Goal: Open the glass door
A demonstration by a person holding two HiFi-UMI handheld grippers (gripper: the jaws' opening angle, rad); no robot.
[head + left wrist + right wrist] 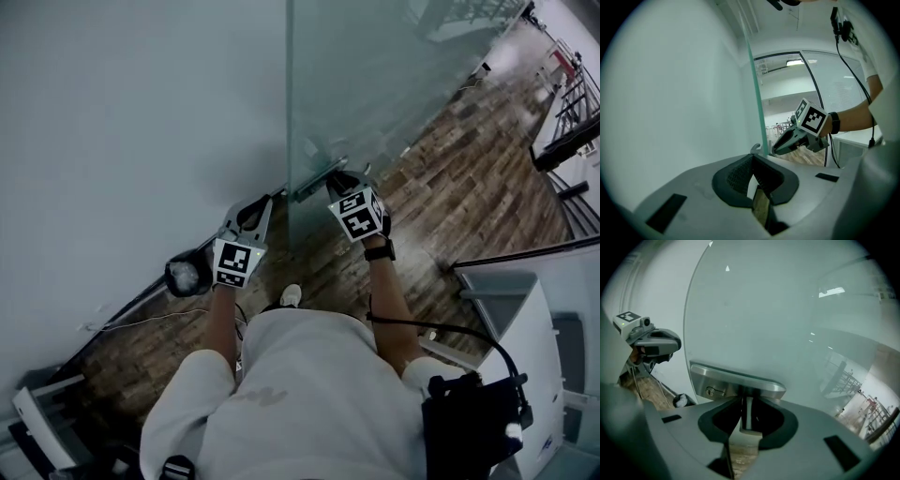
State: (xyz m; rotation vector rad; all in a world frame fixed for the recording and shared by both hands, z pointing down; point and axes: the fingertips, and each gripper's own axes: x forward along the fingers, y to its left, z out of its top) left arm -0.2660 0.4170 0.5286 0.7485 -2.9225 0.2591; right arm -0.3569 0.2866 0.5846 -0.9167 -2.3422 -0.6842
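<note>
Likely heavy, stiff, slick, breakable: glass door [375, 84] straight ahead, edge just beside left gripper [754, 183], closed and empty. Best hold: metal handle [736, 380], pinched narrow by right gripper [746, 417].

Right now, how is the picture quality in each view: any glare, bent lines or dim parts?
Head view: dim and bluish, the glass door hazy. Left gripper view: strong wide-angle bending, black corners, the door's edge bowed, a bright ceiling lamp beyond. Right gripper view: same bending, a lamp reflection on the glass, the door handle sharp.
</note>
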